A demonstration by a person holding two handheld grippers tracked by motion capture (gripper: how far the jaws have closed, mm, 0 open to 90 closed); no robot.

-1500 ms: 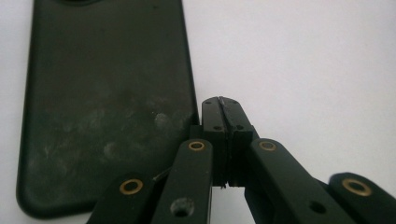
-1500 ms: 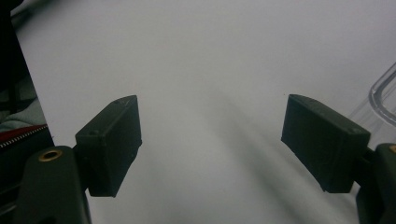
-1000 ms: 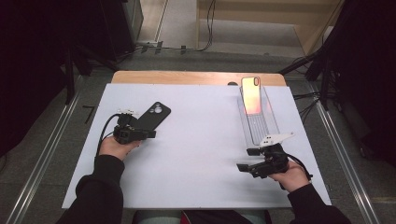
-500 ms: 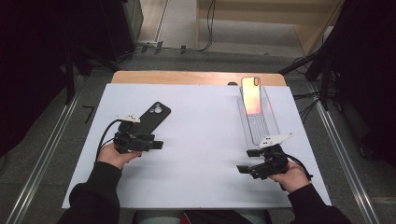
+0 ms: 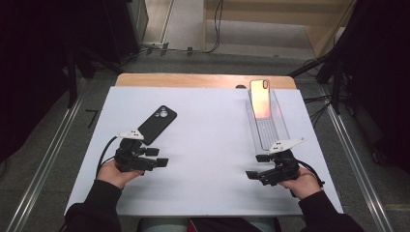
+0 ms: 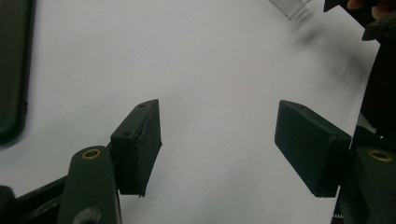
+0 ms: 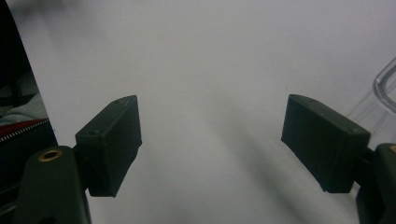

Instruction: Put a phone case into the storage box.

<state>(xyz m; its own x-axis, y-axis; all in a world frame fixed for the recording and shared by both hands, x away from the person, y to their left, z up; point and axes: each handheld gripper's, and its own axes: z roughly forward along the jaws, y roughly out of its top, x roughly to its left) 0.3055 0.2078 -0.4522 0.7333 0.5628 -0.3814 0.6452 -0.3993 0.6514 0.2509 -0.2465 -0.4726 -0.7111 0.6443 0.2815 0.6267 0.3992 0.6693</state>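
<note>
A black phone case (image 5: 158,124) lies camera side up on the white table top (image 5: 208,140), left of centre; its edge runs down the left of the left gripper view (image 6: 11,70). My left gripper (image 5: 158,156) (image 6: 217,126) hovers just in front of the case, pointing right. Its jaws have just been opening and hold nothing. A phone (image 5: 260,99) with a glowing orange screen leans in a clear tray (image 5: 270,133) at the right. My right gripper (image 5: 256,166) (image 7: 212,126) sits in front of that tray, open and empty, pointing left.
The clear tray's corner shows at the right edge of the right gripper view (image 7: 385,88) and at the top of the left gripper view (image 6: 289,5). A wooden strip (image 5: 203,80) borders the table's far edge. Dark stands and cables surround the table.
My left gripper has drawn back from the near end of the black case toward the person and a little to the right, with its jaws spreading. The right gripper stayed put.
</note>
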